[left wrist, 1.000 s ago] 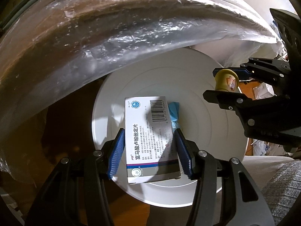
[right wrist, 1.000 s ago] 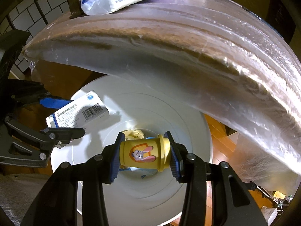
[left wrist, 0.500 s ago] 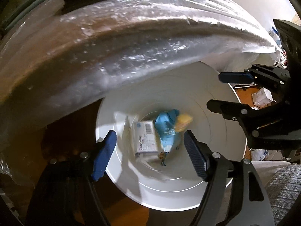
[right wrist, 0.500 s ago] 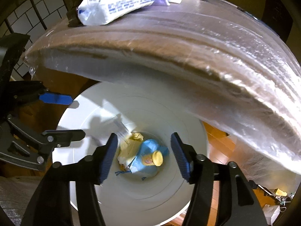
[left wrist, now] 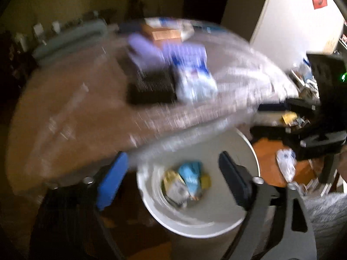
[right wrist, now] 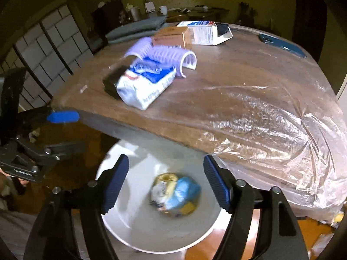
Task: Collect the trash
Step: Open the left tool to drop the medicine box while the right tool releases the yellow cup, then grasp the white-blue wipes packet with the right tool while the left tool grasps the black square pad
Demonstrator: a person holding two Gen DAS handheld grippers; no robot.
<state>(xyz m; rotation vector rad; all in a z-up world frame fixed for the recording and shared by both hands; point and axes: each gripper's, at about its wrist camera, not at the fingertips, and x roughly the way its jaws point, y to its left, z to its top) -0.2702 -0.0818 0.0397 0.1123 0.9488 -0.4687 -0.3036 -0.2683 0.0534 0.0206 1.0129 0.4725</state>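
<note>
Both grippers, left (left wrist: 171, 179) and right (right wrist: 166, 184), hang over the white bin (right wrist: 121, 223), jaws wide apart and empty. Trash (right wrist: 175, 197) sits at the bin's bottom; a white-and-blue packet (right wrist: 145, 86) lies on the plastic-covered surface (right wrist: 238, 91)

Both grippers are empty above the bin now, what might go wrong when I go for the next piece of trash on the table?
The white and blue bag lies close to the table edge above the bin; a clumsy grab might nudge it to the floor. The loose plastic sheet could snag the right gripper. The left view is blurred, so aiming the left gripper may be off.
</note>
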